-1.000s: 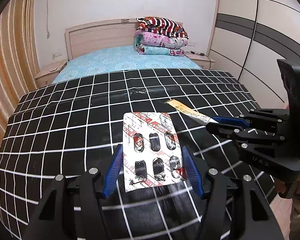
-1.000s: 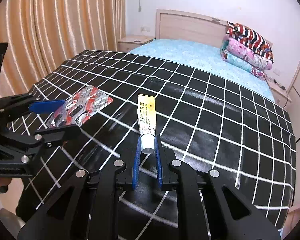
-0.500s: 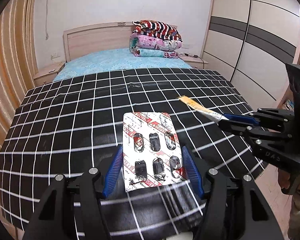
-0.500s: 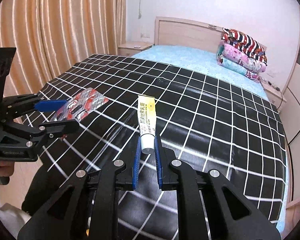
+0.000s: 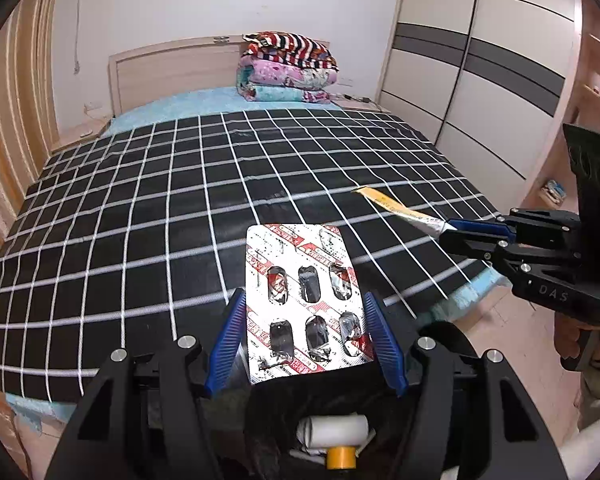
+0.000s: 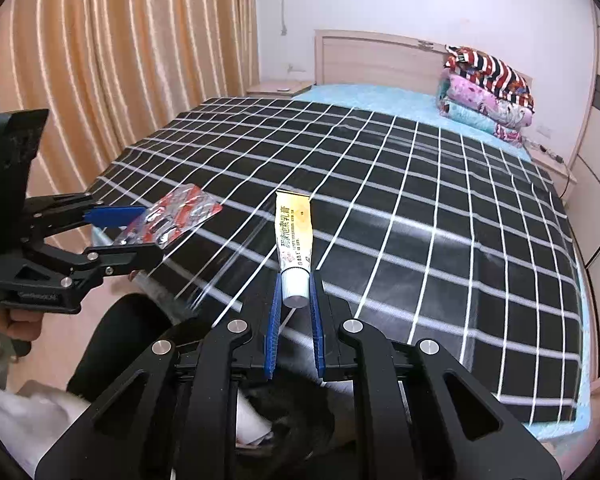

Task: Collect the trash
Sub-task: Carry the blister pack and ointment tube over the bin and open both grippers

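My left gripper [image 5: 305, 300] is shut on a used silver and red blister pack [image 5: 302, 292], gripped by its two long edges and held flat in the air. The same pack [image 6: 172, 218] shows at left in the right wrist view, in the left gripper [image 6: 140, 228]. My right gripper [image 6: 295, 280] is shut on the cap end of a yellow and white ointment tube [image 6: 294, 232]. That tube [image 5: 396, 206] juts out leftward from the right gripper [image 5: 446, 229] in the left wrist view. Both hang over the foot of the bed, above a black-lined bin [image 5: 324, 412] holding crumpled white trash [image 5: 332, 430].
A black sheet with a white grid [image 5: 220, 200] covers the bed [image 6: 420, 184]. Folded blankets [image 5: 288, 68] are stacked at the headboard. Curtains [image 6: 100, 60] hang at left, a wardrobe [image 5: 480, 80] stands at right. White material [image 6: 20, 416] lies on the floor by the bin [image 6: 284, 420].
Both grippers have drawn back from over the bed to past its foot edge, each keeping its hold. The bin with white trash has come into view beneath them.
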A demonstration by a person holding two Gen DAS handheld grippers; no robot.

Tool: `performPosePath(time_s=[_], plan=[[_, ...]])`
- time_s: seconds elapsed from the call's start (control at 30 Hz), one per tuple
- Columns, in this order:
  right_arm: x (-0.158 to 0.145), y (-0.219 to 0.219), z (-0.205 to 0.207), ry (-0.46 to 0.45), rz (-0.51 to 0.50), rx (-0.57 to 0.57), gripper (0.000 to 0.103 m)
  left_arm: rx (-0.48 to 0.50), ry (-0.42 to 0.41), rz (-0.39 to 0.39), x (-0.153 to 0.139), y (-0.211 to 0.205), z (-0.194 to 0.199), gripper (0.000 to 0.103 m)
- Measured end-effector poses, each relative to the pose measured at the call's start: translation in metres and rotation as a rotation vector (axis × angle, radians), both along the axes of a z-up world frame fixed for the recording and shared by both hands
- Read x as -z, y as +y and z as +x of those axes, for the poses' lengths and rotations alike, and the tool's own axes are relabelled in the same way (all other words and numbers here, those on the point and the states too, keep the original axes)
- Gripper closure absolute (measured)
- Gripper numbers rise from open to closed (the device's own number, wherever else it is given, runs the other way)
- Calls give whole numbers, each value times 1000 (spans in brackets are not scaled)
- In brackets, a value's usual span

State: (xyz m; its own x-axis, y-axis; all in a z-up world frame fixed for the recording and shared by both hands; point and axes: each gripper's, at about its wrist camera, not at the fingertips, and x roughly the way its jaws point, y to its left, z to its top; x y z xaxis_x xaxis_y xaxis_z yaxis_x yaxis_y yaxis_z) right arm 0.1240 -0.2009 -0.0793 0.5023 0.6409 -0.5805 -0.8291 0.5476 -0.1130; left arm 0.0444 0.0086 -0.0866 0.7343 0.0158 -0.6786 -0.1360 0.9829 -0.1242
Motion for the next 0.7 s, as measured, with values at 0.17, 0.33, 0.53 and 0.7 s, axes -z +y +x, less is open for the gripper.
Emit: performPosePath(time_s=[0.17, 0.33, 0.53, 0.7], plan=[[14, -10, -17, 48, 0, -30, 89, 19, 20, 24, 7, -8, -19, 45], [26, -19, -31, 93, 13, -56, 89, 46, 55, 11, 22, -14, -37, 45], [42, -23, -46, 126, 8, -123, 89, 72, 101, -41, 44, -19, -48, 45], [57, -19, -47, 165, -20, -148, 89, 99, 133, -76, 57, -24, -54, 45]])
